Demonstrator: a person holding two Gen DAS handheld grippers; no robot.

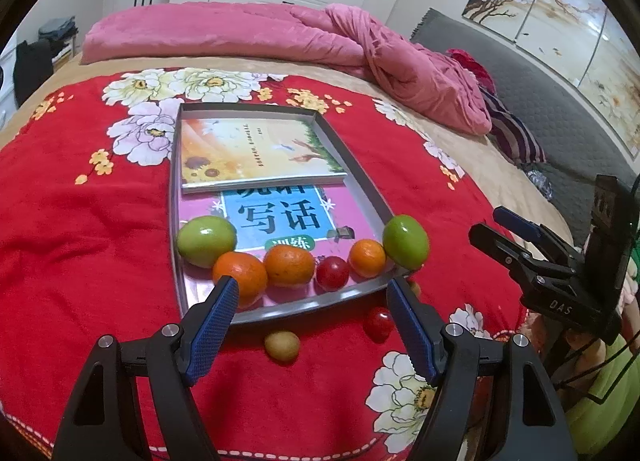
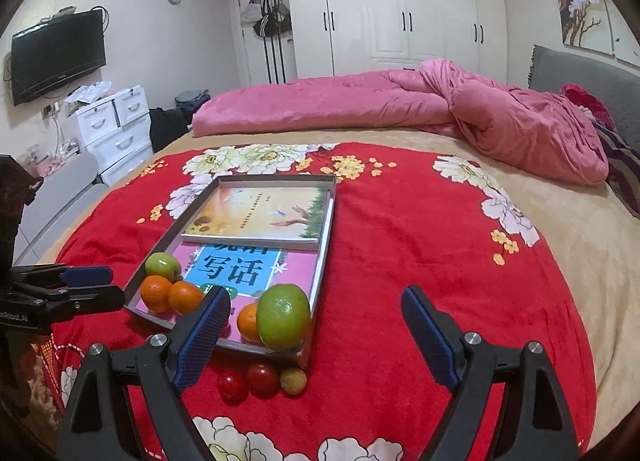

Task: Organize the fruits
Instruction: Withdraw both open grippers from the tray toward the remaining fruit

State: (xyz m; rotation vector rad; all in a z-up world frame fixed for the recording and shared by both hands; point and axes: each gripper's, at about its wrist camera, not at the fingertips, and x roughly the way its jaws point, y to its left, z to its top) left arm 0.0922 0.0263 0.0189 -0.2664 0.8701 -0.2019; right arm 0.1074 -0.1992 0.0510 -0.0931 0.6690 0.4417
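Note:
A grey tray [image 1: 280, 311] lies on the red flowered cloth with two books in it. Along its near end sit a green apple [image 1: 206, 241], two oranges [image 1: 240, 275], a cherry tomato [image 1: 332, 273], a smaller orange [image 1: 367, 257] and a second green fruit [image 1: 405, 241]. On the cloth in front of the tray lie a yellowish small fruit [image 1: 282, 345] and a red tomato [image 1: 378, 324]. My left gripper [image 1: 312, 287] hovers open over the tray's near edge, holding nothing. My right gripper [image 2: 316, 297] is open and empty; below it lie two tomatoes [image 2: 232, 385] and a yellowish fruit [image 2: 293, 380].
The red flowered cloth [image 2: 400, 261] covers the near part of a bed. A rolled pink quilt [image 2: 400, 109] lies across the far side. The books [image 2: 256, 213] fill most of the tray [image 2: 324, 229]. White drawers [image 2: 116, 125] and a wall TV stand at left.

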